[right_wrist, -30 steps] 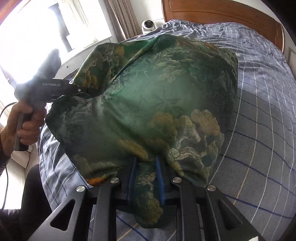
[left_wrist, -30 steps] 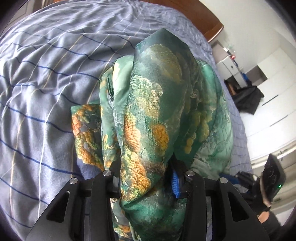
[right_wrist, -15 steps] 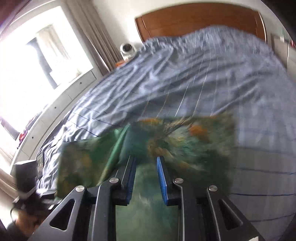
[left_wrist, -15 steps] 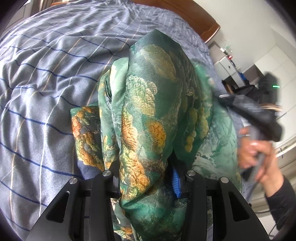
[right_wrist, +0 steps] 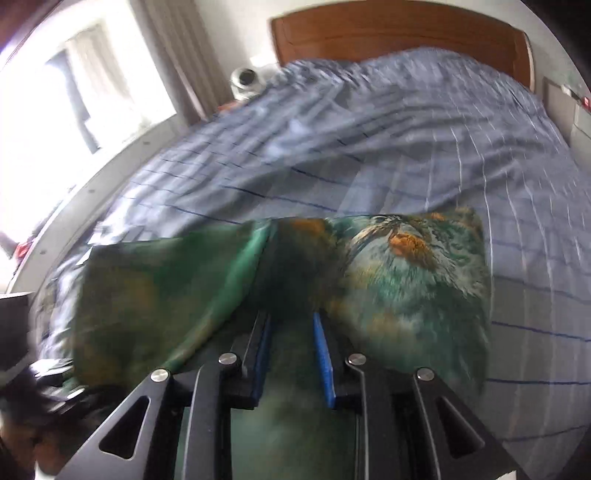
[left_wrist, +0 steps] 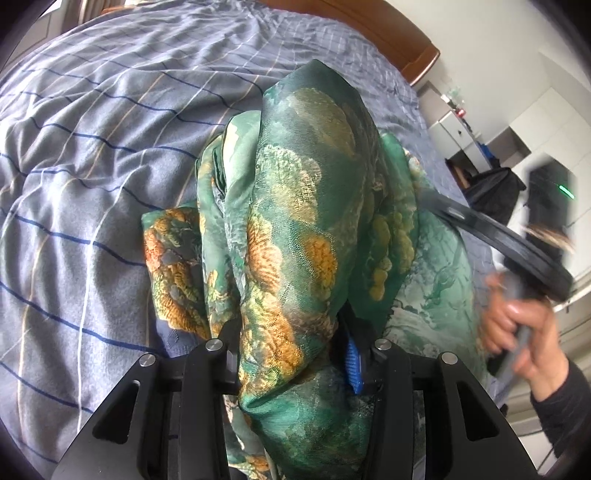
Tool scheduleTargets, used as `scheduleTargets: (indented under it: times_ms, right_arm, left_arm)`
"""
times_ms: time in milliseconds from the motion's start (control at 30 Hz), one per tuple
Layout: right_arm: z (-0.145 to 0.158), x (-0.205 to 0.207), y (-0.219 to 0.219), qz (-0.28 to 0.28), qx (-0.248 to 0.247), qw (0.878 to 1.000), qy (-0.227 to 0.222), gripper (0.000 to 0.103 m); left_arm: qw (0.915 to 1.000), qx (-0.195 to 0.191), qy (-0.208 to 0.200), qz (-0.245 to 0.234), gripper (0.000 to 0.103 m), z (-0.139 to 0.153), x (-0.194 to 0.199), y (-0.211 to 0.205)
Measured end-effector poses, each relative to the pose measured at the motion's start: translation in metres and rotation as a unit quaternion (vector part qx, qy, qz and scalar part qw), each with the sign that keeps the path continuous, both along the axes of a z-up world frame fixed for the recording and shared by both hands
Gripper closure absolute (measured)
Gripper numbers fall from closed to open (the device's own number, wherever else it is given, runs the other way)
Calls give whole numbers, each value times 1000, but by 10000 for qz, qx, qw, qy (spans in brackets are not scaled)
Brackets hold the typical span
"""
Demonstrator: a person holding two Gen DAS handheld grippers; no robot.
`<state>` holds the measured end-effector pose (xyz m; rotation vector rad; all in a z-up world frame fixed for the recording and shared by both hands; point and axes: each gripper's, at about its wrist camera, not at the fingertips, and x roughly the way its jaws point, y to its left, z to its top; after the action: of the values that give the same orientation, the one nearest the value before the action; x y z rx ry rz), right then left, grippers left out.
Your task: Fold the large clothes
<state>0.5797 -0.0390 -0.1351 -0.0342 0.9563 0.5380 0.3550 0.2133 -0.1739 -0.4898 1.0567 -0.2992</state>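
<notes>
A green garment with an orange and gold print point(left_wrist: 306, 206) lies bunched on the bed. My left gripper point(left_wrist: 291, 354) is shut on a thick fold of it, which rises in front of the camera and hides the fingertips. In the right wrist view the garment point(right_wrist: 413, 273) spreads flat across the bed. My right gripper point(right_wrist: 291, 332) has its blue pads point(right_wrist: 322, 354) apart over the cloth, which runs between and under them; the view is blurred. The right gripper also shows in the left wrist view point(left_wrist: 498, 236), held by a hand.
The bed has a blue-grey checked cover point(left_wrist: 92, 147) and a wooden headboard point(right_wrist: 399, 33). A window with curtains point(right_wrist: 74, 110) is at the left. White cabinets and a dark bag point(left_wrist: 495, 192) stand beside the bed. A white round device point(right_wrist: 245, 83) sits by the headboard.
My right gripper let go of the garment's fold and opened; the cloth dropped flat onto the bed. The right hand swung in over the garment. My left gripper has kept its hold.
</notes>
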Motion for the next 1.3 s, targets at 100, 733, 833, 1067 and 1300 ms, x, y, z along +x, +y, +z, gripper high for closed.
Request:
scheduleTargets:
  times_ms: [100, 733, 833, 1067, 1300]
  right_arm:
    - [30, -47, -12, 490, 21, 9985, -246, 79]
    - [-32, -162, -29, 800, -526, 9946, -405, 79]
    - [-31, -163, -26, 812, -649, 9933, -499, 79]
    - [38, -182, -49, 804, -133, 9948, -604, 33]
    - [91, -179, -102, 303, 214, 9941, -1024, 24]
  left_arm:
    - [10000, -17, 10, 6, 61, 0, 1, 0]
    - [9999, 76, -23, 67, 59, -6, 7, -4]
    - [9999, 85, 26, 121, 59, -4, 7, -5]
    - [9981, -300, -193, 496, 36, 56, -20, 21]
    - [9923, -1044, -95, 661, 11, 83, -19, 45]
